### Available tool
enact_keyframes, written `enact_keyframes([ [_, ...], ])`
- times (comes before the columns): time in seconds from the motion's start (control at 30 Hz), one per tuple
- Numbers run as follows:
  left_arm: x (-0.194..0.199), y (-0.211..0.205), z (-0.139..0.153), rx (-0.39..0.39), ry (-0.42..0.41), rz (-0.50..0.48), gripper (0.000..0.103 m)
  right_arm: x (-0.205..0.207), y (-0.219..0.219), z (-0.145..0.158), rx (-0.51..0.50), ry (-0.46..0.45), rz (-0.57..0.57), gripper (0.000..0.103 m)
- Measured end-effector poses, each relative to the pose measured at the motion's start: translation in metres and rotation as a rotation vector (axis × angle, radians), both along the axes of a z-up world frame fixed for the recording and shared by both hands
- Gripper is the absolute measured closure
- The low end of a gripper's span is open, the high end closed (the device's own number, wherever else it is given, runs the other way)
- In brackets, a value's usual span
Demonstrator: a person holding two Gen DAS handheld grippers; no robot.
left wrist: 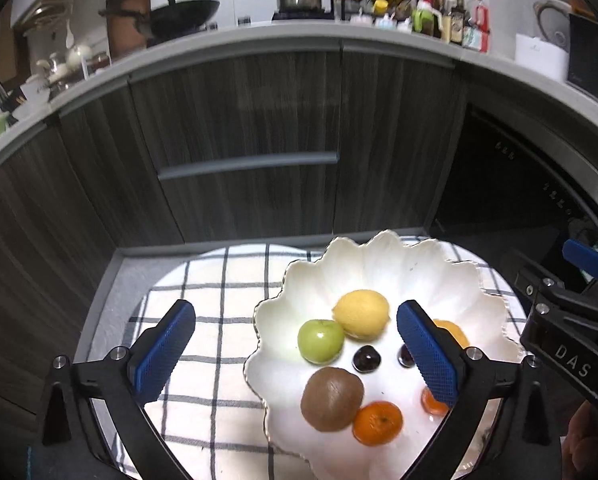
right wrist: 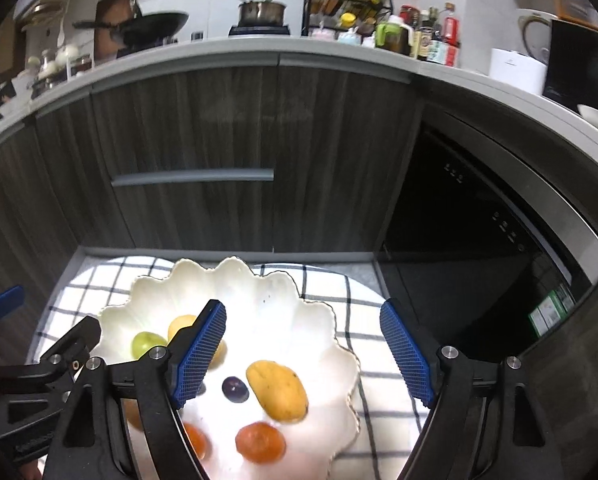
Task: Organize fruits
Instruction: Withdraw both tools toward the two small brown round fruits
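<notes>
A white scalloped bowl (left wrist: 399,264) sits on a checked cloth (left wrist: 219,280). In the left wrist view it holds a lemon (left wrist: 362,313), a green apple (left wrist: 321,340), a kiwi (left wrist: 331,398), a mandarin (left wrist: 377,423) and a dark cherry (left wrist: 367,358). My left gripper (left wrist: 295,354) is open and empty, hovering over the bowl's left rim. In the right wrist view the bowl (right wrist: 259,284) shows a small mango (right wrist: 277,390), a dark cherry (right wrist: 235,389), an orange fruit (right wrist: 260,441) and the green apple (right wrist: 147,343). My right gripper (right wrist: 303,354) is open and empty over the bowl's right side.
The cloth lies on a round white table (left wrist: 239,252). Dark wood cabinets (left wrist: 239,140) with a grey handle stand behind, and a dark oven (right wrist: 479,240) at the right. The counter above carries a wok (left wrist: 183,12), a pot and several bottles.
</notes>
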State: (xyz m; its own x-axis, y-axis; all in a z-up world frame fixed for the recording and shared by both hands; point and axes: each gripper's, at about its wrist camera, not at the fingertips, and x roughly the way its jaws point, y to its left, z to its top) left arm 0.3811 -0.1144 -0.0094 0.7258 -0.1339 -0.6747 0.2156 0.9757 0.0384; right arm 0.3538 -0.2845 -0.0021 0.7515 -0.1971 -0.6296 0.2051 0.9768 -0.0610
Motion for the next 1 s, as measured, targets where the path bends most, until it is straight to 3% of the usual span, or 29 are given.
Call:
enact_keyframes([
  [0.1,-0.021,0.0,0.007,0.033,-0.032,0.002,0.001,-0.023,0.001,0.006,-0.01,-0.027,-0.001,0.023],
  [0.33,-0.067,0.005,0.005,0.029,-0.053,-0.008,0.001,-0.077,0.003,0.005,-0.01,-0.046,-0.009,0.023],
  [0.7,-0.125,0.017,-0.038,0.022,-0.037,-0.022,0.001,-0.13,0.011,-0.039,0.006,0.031,-0.015,0.023],
  [1.0,-0.143,0.017,-0.076,0.04,-0.003,-0.051,0.003,-0.154,0.013,-0.071,0.023,0.076,-0.049,0.023],
])
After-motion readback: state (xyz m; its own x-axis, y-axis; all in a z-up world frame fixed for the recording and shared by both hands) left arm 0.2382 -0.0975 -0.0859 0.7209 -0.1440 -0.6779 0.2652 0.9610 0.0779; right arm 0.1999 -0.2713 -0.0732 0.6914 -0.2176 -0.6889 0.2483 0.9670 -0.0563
